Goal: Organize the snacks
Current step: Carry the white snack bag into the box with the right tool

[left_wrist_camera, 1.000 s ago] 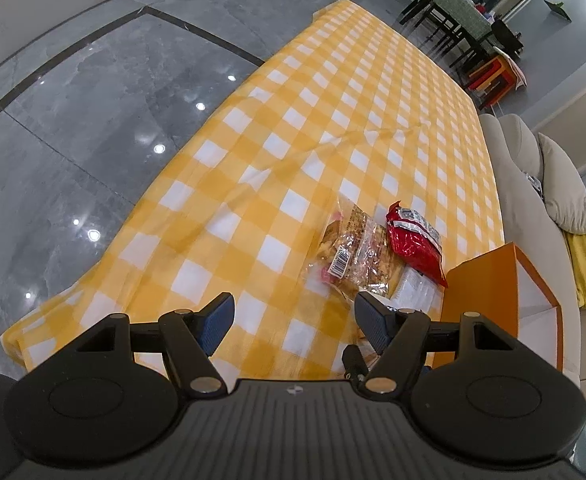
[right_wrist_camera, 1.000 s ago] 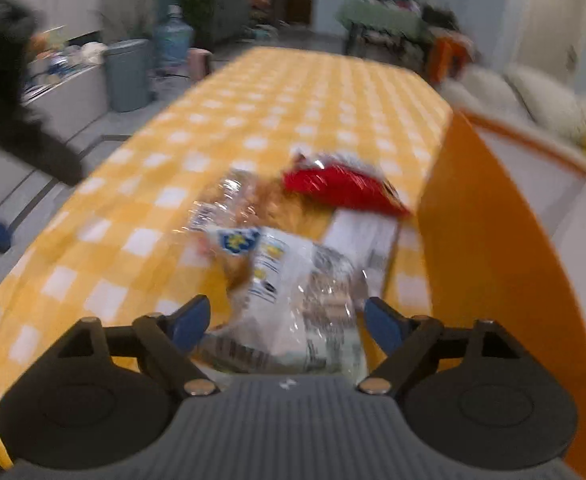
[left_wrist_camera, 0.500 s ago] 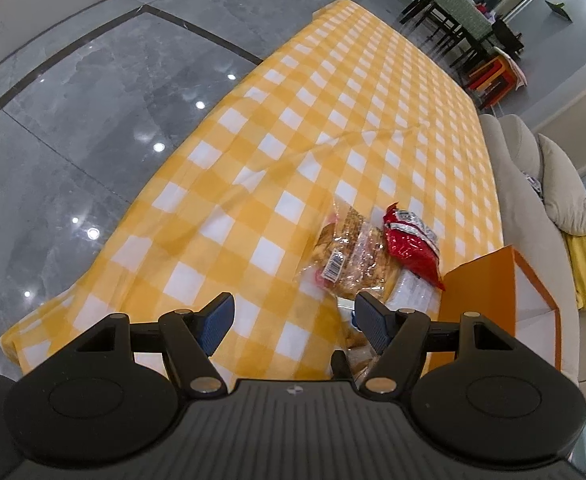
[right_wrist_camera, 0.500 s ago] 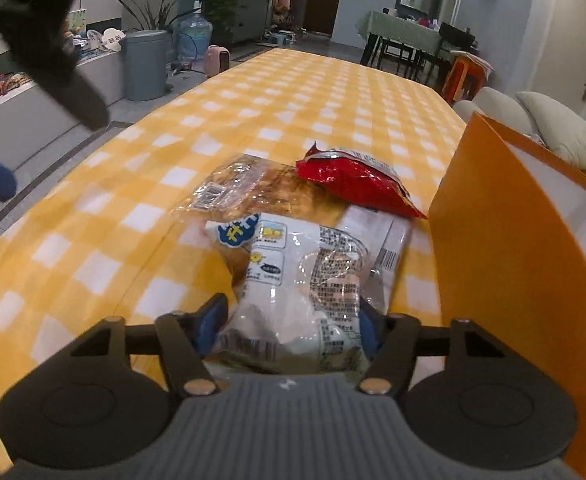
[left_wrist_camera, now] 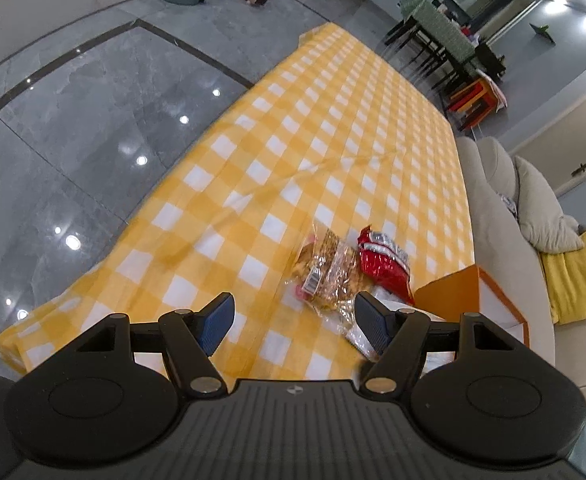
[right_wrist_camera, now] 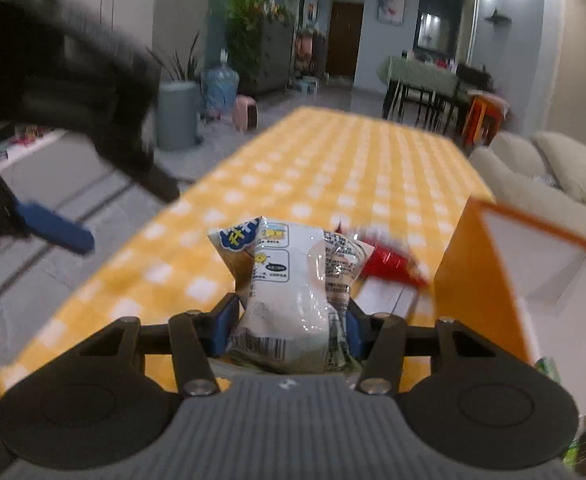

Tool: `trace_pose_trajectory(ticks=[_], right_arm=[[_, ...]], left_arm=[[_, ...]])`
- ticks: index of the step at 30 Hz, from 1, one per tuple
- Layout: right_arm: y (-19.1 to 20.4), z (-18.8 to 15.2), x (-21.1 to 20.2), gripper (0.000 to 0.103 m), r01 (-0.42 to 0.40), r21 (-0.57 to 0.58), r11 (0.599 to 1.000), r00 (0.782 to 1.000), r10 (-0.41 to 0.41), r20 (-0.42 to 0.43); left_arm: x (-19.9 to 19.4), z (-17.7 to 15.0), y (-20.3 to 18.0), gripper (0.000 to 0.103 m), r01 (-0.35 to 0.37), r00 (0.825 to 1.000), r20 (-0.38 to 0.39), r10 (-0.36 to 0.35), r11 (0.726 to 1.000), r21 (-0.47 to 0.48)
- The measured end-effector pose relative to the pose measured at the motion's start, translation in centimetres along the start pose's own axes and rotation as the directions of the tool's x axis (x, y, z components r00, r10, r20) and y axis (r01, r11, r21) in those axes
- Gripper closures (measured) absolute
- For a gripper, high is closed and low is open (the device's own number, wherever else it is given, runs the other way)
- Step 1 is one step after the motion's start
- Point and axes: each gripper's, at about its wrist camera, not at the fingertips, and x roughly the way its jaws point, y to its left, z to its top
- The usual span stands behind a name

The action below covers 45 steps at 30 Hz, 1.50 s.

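Observation:
In the right wrist view my right gripper [right_wrist_camera: 289,320] has its jaws closing on a white snack packet [right_wrist_camera: 293,280]; both blue pads press its sides and it is held up off the table. Behind it lie a red snack bag [right_wrist_camera: 389,264] and a flat white packet [right_wrist_camera: 385,300]. An orange box [right_wrist_camera: 477,280] stands open just to the right. My left gripper [left_wrist_camera: 293,320] hangs open over the checked cloth with nothing between its fingers. A clear bag of golden snacks [left_wrist_camera: 327,276] and the red bag [left_wrist_camera: 385,264] lie just ahead of it, beside the orange box [left_wrist_camera: 465,292].
The long table carries a yellow and white checked cloth [left_wrist_camera: 333,140]. A beige sofa [left_wrist_camera: 493,220] with cushions runs along its right edge. Grey polished floor [left_wrist_camera: 73,140] lies to the left. My left gripper's blue pad [right_wrist_camera: 53,228] shows blurred at the left of the right wrist view.
The right gripper's jaws came together on the white packet and raised it off the cloth. The left gripper rose a little and stayed open.

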Motion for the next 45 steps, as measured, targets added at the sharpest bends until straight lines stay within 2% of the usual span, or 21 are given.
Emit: trace_pose_trajectory(ticks=[5,9,13,15,18,20,21,23,25,26,28,30,36,38,41,45], right_arm=[[-3.4,2.0,-5.0,0.051,-0.054,0.11,0.992,0.998,0.052,0.026],[-7.3,3.0,-8.5,0.051,-0.02,0.147,0.989,0.998,0.012,0.054],[-11.9,3.6,-9.9,0.051,0.034,0.208,0.978,0.998,-0.045,0.048],[-14.6,3.7,-9.4,0.051,0.103,0.21,0.972,0.994,-0.107,0.01],[-18.4,3.5,-7.0,0.05,0.178,0.205,0.962,0.982,-0.159,-0.106],[-19.8,3.0,-4.9,0.05,0.254,0.131,0.958,0.956,-0.228,-0.185],[-20.1,2.6,-3.7,0.05,0.303,0.068,0.95,0.935,-0.283,-0.216],[-21.0,1.9,-1.4,0.05,0.349,-0.003,0.937,0.903,-0.338,-0.264],[-21.7,1.6,0.8,0.05,0.322,-0.04,0.946,0.892,-0.317,-0.323],[-22.2,0.8,1.4,0.05,0.311,-0.072,0.948,0.878,-0.316,-0.359],[-22.9,0.5,3.5,0.05,0.313,-0.124,0.942,0.839,-0.335,-0.43],[-23.3,0.1,5.0,0.05,0.301,-0.147,0.942,0.811,-0.334,-0.48],[-23.6,-0.5,7.8,0.05,0.296,-0.155,0.942,0.771,-0.332,-0.544],[-23.8,-0.7,8.3,0.05,0.294,-0.101,0.951,0.773,-0.298,-0.559],[-24.7,-1.0,8.0,0.05,0.266,0.037,0.963,0.797,-0.198,-0.57],[-25.3,-1.1,7.4,0.05,0.255,0.107,0.961,0.814,-0.153,-0.56]], left_arm=[[-0.7,0.0,-0.7,0.022,0.016,1.0,0.017,-0.016,1.0,0.017],[-0.7,-0.6,-2.1,0.022,0.032,0.999,0.007,-0.032,0.998,0.049],[-0.5,-1.8,-4.3,0.022,0.047,0.999,-0.019,-0.045,0.992,0.115],[-0.3,-2.4,-5.3,0.022,0.054,0.998,-0.028,-0.05,0.987,0.149],[0.0,-3.0,-6.6,0.022,0.068,0.997,-0.052,-0.059,0.981,0.181],[0.3,-3.4,-7.1,0.022,0.072,0.996,-0.068,-0.06,0.979,0.192],[0.3,-3.6,-7.3,0.022,0.069,0.996,-0.071,-0.056,0.977,0.203],[0.3,-3.8,-7.7,0.022,0.05,0.997,-0.066,-0.037,0.974,0.22],[0.4,-4.0,-8.0,0.022,0.037,0.998,-0.065,-0.023,0.974,0.225],[0.5,-4.0,-8.1,0.022,0.036,0.997,-0.068,-0.021,0.973,0.228],[0.5,-4.1,-8.2,0.022,0.03,0.997,-0.071,-0.014,0.972,0.233],[0.3,-4.1,-8.3,0.022,0.03,0.998,-0.064,-0.015,0.97,0.241],[0.4,-4.0,-8.5,0.022,0.026,0.998,-0.068,-0.01,0.968,0.249],[0.6,-4.1,-8.6,0.022,0.02,0.997,-0.076,0.0,0.966,0.256],[0.9,-4.3,-8.8,0.022,0.011,0.996,-0.084,0.012,0.965,0.261],[1.1,-4.4,-8.9,0.022,0.003,0.996,-0.087,0.021,0.964,0.267]])
